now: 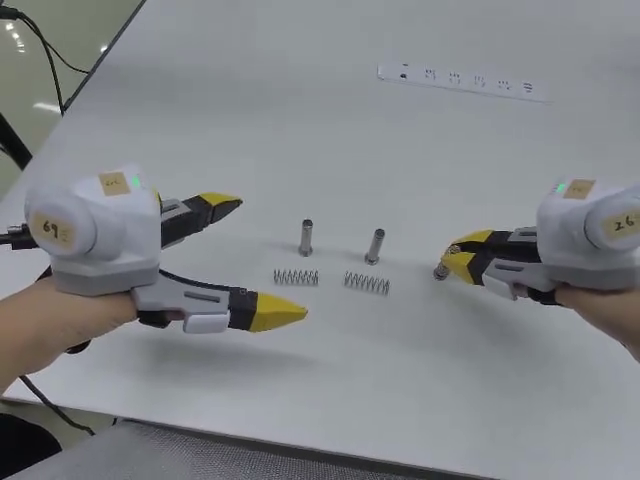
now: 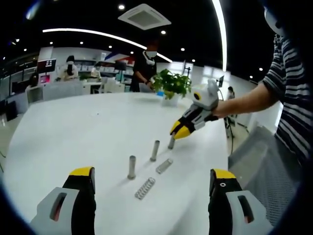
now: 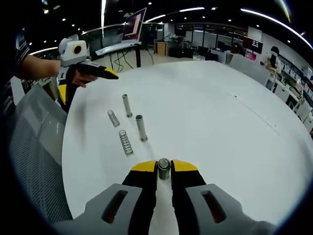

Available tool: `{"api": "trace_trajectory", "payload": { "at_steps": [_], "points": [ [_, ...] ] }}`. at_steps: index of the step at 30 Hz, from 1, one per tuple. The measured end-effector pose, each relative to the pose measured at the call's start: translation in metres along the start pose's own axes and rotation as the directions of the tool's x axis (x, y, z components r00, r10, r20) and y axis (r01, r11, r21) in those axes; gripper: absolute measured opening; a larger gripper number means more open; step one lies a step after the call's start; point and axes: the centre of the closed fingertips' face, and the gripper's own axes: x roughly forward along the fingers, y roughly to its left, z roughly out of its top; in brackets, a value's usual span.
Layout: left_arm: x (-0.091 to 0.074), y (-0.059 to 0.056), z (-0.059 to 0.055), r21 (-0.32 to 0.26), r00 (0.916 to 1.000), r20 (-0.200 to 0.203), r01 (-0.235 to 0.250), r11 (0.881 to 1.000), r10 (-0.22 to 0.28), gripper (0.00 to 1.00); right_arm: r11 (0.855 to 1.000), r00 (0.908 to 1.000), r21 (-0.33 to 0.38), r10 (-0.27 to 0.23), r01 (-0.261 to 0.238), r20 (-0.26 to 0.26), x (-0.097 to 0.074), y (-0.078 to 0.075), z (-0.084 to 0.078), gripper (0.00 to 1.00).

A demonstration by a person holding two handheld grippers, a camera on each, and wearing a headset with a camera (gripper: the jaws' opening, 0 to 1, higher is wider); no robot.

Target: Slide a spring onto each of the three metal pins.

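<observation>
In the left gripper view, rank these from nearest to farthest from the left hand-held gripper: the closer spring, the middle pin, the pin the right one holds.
1. closer spring, lying just ahead, between the jaws.
2. middle pin, upright, farther back.
3. held pin, farthest, gripped by the right hand-held gripper.

Left sticker (image 1: 52, 230), on body of left tongs (image 1: 268, 258): "69". Right sticker (image 1: 622, 224), on body of right tongs (image 1: 448, 258): "26".

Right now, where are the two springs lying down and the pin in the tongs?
Left spring (image 1: 296, 277): head view, middle coils.
Right spring (image 1: 367, 284): head view, middle coils.
Pinched pin (image 3: 164, 169): right gripper view, top end.
</observation>
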Motion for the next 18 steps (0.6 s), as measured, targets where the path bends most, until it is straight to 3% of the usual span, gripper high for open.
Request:
{"api": "trace_trajectory", "payload": {
  "at_steps": [18],
  "points": [
    [0.0015,0.0002,-0.0005,-0.007,1.0,-0.002,0.003,1.0,-0.003,0.94,1.0,0.9999,0.009,0.008,-0.008,0.007,-0.0001,-0.0006,0.0007,0.09]
  ]
}}
